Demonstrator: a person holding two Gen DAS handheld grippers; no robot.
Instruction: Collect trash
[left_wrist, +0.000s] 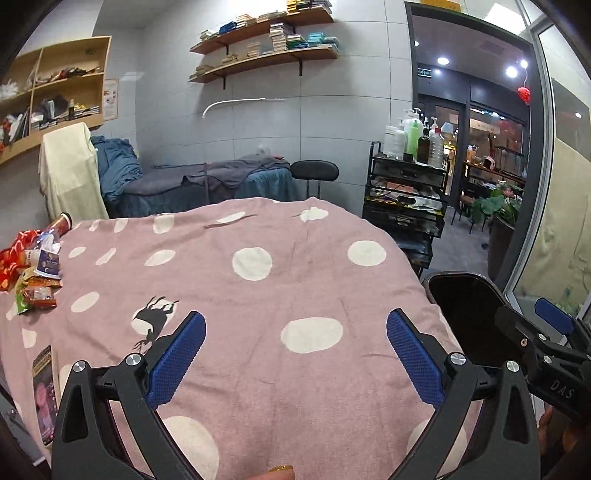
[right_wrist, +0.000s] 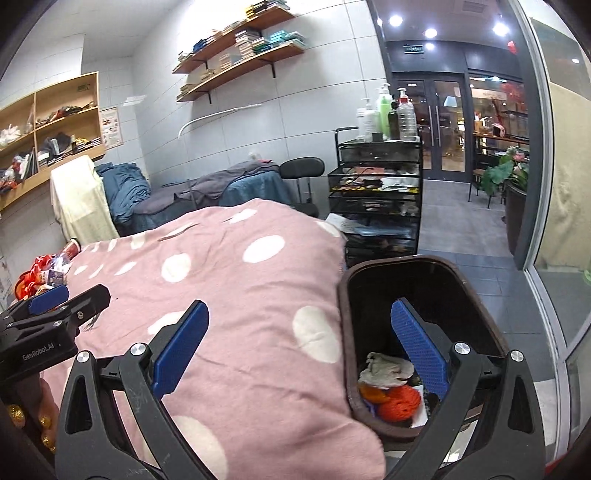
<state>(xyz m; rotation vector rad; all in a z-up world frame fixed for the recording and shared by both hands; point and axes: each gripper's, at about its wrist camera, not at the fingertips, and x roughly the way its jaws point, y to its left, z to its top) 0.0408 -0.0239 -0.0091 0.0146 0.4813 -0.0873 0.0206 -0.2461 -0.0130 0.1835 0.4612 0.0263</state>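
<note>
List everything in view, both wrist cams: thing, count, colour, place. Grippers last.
blanket: one, pink with white dots, covering the near bed
trash pile: several wrappers, red, orange and green, at the blanket's far left edge
snack can: one, red, just behind the pile
bin: one, dark, beside the bed on the right; holds orange and pale scraps
cart: one, black mesh, behind the bin, bottles on top
stool: one, black, beyond the blanket
far bed: one, blue-grey covers, against the wall
wall shelves: two, wooden, stacked with boxes
left gripper: one, blue pads, open, empty, over the blanket
right gripper: one, blue pads, open, empty, at the bin's edge
</note>
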